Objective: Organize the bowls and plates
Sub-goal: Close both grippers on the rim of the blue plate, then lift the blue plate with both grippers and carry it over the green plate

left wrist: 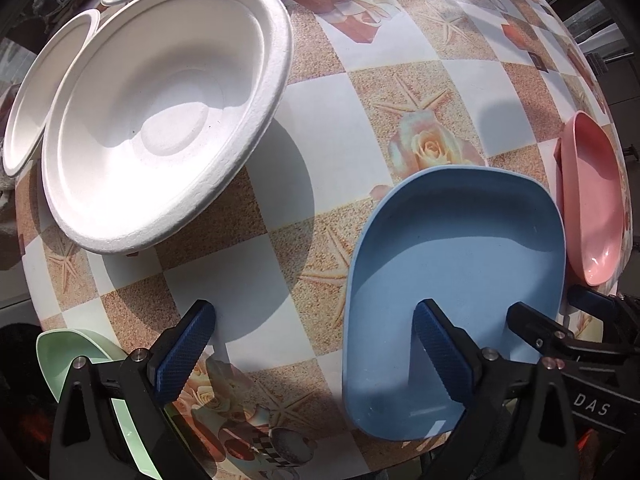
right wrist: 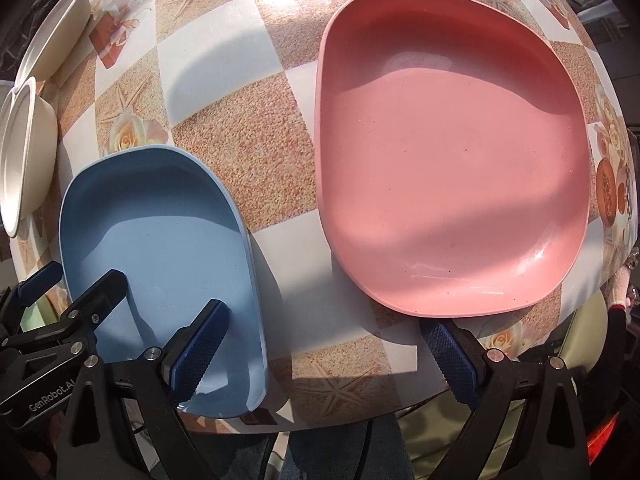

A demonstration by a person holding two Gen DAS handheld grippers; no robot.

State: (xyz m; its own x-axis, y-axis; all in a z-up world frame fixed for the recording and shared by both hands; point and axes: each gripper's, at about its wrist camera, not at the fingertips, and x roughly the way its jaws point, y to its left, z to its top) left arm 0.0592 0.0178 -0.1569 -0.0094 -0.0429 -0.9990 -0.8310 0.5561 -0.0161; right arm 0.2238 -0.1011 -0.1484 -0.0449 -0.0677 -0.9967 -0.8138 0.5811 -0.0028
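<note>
A blue plate (left wrist: 456, 280) lies on the patterned table near its front edge; it also shows in the right wrist view (right wrist: 160, 232). A pink plate (right wrist: 448, 152) lies to its right, seen at the far right in the left wrist view (left wrist: 592, 200). A large white bowl (left wrist: 160, 108) stands at the left, with more white bowls (left wrist: 28, 92) behind it. My left gripper (left wrist: 316, 352) is open and empty, its right finger over the blue plate. My right gripper (right wrist: 324, 352) is open and empty, its left finger over the blue plate's right rim.
A green plate (left wrist: 72, 356) lies at the front left under my left gripper's left finger. White bowls (right wrist: 28, 148) stand at the table's left edge in the right wrist view. The table's front edge (right wrist: 340, 412) runs just under both grippers.
</note>
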